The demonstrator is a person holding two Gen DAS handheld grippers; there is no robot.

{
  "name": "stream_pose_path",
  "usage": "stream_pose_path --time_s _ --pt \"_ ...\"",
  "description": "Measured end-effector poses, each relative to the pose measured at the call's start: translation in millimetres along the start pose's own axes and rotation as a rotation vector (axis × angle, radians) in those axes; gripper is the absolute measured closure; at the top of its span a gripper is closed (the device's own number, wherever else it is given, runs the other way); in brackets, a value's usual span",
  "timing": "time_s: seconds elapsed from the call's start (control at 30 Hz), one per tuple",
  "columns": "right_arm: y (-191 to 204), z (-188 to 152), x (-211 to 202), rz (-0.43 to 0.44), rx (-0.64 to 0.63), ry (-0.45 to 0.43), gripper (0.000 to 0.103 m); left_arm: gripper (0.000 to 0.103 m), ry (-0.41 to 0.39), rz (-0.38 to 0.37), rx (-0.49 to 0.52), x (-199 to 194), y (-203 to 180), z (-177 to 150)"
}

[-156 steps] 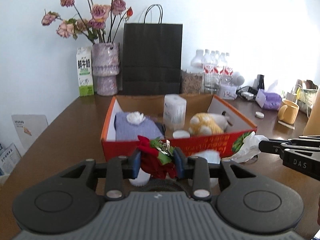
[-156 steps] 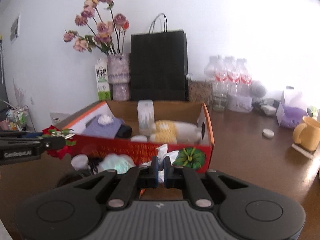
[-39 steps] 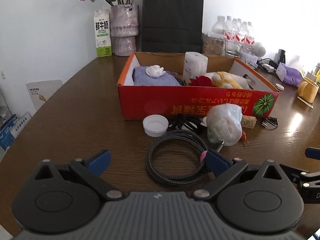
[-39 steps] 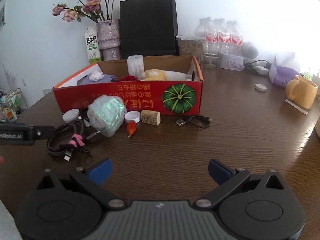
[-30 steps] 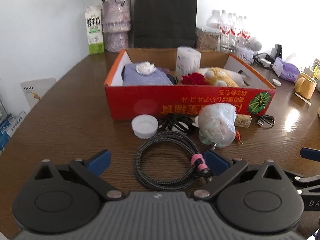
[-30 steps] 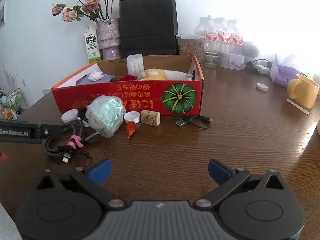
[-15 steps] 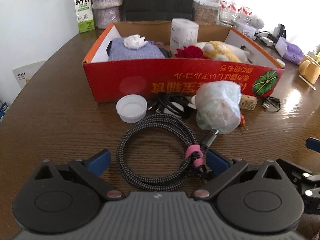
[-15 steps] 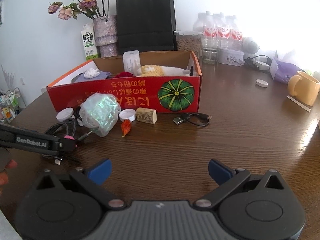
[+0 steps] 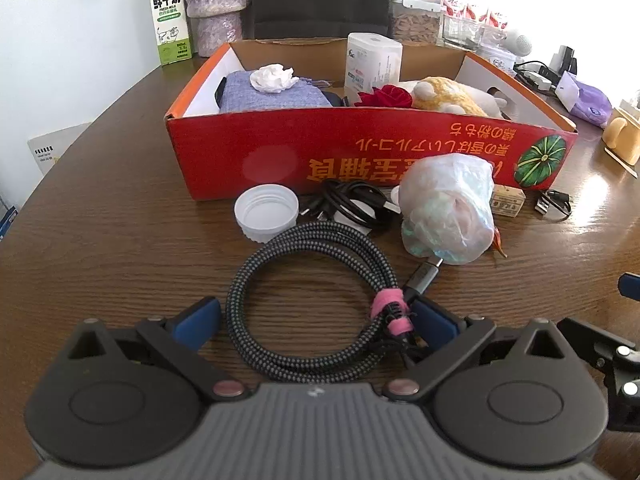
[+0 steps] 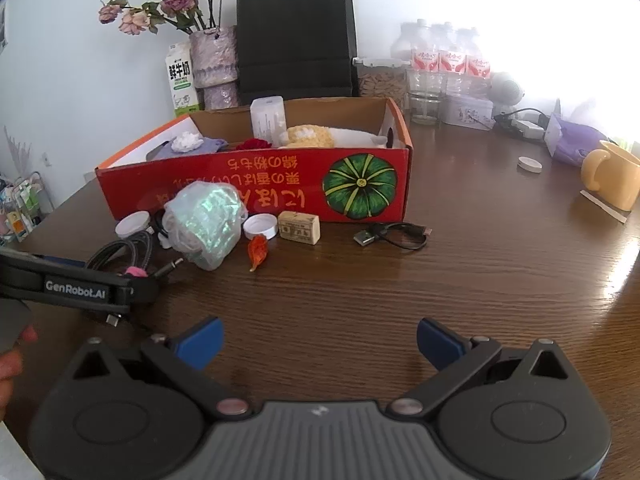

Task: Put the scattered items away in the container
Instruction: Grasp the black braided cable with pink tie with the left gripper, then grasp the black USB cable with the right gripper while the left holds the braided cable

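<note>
Item one: our left gripper, jaws wide and just now narrowing, set low over the table. Between its blue pads lies the coiled braided cable, bound by a pink strap. The right pad sits against the strap side of the coil; the left pad stands just beside the coil, and we cannot tell whether it touches. The cable rests flat on the wood.

Item two: our right gripper, jaws spread wide with nothing between them, above bare table.

Item three: the red cardboard box, open-topped, standing behind the loose items. Inside we count a folded blue cloth with a crumpled white tissue on it, a white roll in wrapping, a red rose and a yellow plush toy.

Item four: loose things in front of the box, still outside it. A white lid touching the far edge of the coil; a black cable just behind it; a plastic bag bundle to the right; a second white lid; a small orange scrap; a little wooden block; a short black USB cable furthest right.

Item five: behind the box, a milk carton, a vase of dried roses and a black paper bag.
</note>
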State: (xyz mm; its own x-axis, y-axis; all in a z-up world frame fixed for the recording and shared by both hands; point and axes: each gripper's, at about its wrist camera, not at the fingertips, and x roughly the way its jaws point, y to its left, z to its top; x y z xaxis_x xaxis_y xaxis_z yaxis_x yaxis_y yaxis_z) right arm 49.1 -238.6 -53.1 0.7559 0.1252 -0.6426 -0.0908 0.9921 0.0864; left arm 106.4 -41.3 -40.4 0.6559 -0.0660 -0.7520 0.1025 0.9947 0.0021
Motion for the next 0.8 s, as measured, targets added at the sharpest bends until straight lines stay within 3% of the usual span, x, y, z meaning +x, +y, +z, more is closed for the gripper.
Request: stream_pose_path --time_s 0.3,0.53,0.8 --pt "1.8 1.0 1.1 -0.005 -0.009 0.003 0.000 0.009 -0.030 -0.030 -0.023 -7.9 8.4 -5.4" --pt "4.1 13.2 7.8 -0.026 -0.028 -0.013 0.000 0.009 -0.097 -0.020 -0.041 -26.7 20.5 -2.5" --pt "-18.2 36.7 28.9 -0.114 -0.003 -0.030 0.002 0.009 -0.164 -0.015 -0.062 -45.9 33.9 7.6"
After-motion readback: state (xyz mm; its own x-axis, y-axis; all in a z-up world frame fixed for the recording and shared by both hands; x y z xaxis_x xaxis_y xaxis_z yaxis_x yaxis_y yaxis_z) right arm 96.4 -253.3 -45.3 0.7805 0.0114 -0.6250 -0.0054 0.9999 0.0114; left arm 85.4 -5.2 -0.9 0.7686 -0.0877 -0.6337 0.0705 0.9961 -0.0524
